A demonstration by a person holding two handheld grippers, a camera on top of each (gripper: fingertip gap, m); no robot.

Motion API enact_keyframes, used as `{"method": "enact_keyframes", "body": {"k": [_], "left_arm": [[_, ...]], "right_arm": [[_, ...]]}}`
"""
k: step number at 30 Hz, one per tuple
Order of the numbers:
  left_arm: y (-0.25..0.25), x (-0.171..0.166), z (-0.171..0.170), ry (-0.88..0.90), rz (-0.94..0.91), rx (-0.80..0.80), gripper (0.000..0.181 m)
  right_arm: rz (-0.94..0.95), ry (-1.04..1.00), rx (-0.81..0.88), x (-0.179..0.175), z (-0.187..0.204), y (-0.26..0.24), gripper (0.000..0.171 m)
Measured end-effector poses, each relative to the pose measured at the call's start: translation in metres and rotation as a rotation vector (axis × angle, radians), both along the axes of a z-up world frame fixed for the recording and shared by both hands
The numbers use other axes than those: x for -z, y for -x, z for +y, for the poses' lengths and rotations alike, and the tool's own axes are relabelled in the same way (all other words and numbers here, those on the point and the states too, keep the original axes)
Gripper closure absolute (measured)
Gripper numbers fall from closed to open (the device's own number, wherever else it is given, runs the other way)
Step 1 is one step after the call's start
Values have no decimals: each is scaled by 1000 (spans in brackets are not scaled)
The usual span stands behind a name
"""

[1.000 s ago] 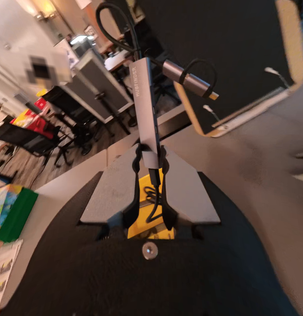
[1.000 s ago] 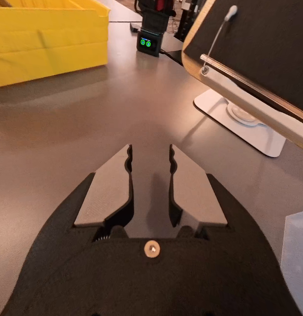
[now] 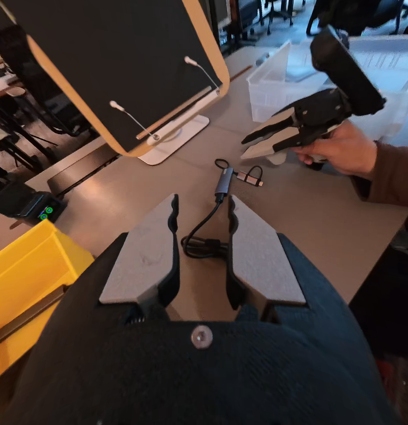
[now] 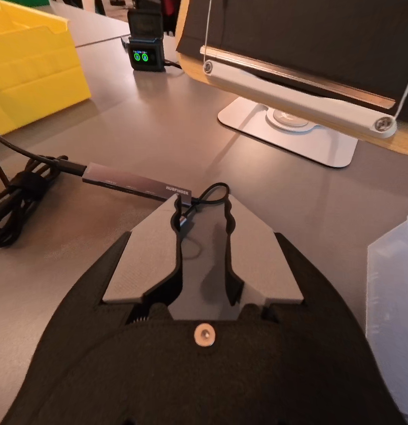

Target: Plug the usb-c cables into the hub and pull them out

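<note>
Both grippers are wearing the same look: the left gripper and right gripper are showing a black, textured body, pale grey wedge fingers with wavy black inner edges, and one silver screw (centred). A brown sleeve is covering the person's right arm.

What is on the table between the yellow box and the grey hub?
In the right wrist view, a bundled black cable lies between the yellow box and the hub, plugged into the hub's near end.

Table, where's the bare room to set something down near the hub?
Free: the stretch between the yellow bin and the stand's white base, ahead of the hub. Crowded: the coiled cable at the hub's left end, and the small adapter under the right tool.
</note>
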State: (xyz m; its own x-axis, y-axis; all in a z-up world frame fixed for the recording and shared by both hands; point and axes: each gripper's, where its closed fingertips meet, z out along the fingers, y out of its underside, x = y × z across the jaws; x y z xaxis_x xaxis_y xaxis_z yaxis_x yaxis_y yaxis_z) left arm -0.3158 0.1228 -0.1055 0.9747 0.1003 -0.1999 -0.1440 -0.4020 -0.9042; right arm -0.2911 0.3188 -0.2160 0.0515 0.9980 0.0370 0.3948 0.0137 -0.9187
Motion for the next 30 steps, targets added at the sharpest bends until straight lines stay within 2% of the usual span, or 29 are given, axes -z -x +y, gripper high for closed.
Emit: {"method": "enact_keyframes", "body": {"k": [4, 6, 8, 13, 19, 24, 30], "left_arm": [[27, -24, -31, -127, -56, -87, 142], [27, -39, -43, -192, -125, -63, 142], [29, -51, -57, -231, -120, -58, 142], [54, -62, -101, -179, -40, -186, 135], [82, -52, -160, -118, 14, -321, 134], [94, -60, -170, -193, -10, -343, 139], [116, -39, -172, -119, -16, -406, 138]], "right_arm": [[44, 25, 17, -6, 6, -4, 137], [70, 37, 26, -9, 8, -6, 137], [92, 41, 31, -12, 9, -7, 137], [95, 30, 43, -12, 10, -8, 137], [79, 15, 55, -10, 11, -7, 135], [74, 14, 77, -9, 14, -9, 135], [80, 21, 84, -10, 14, -11, 135]]}}
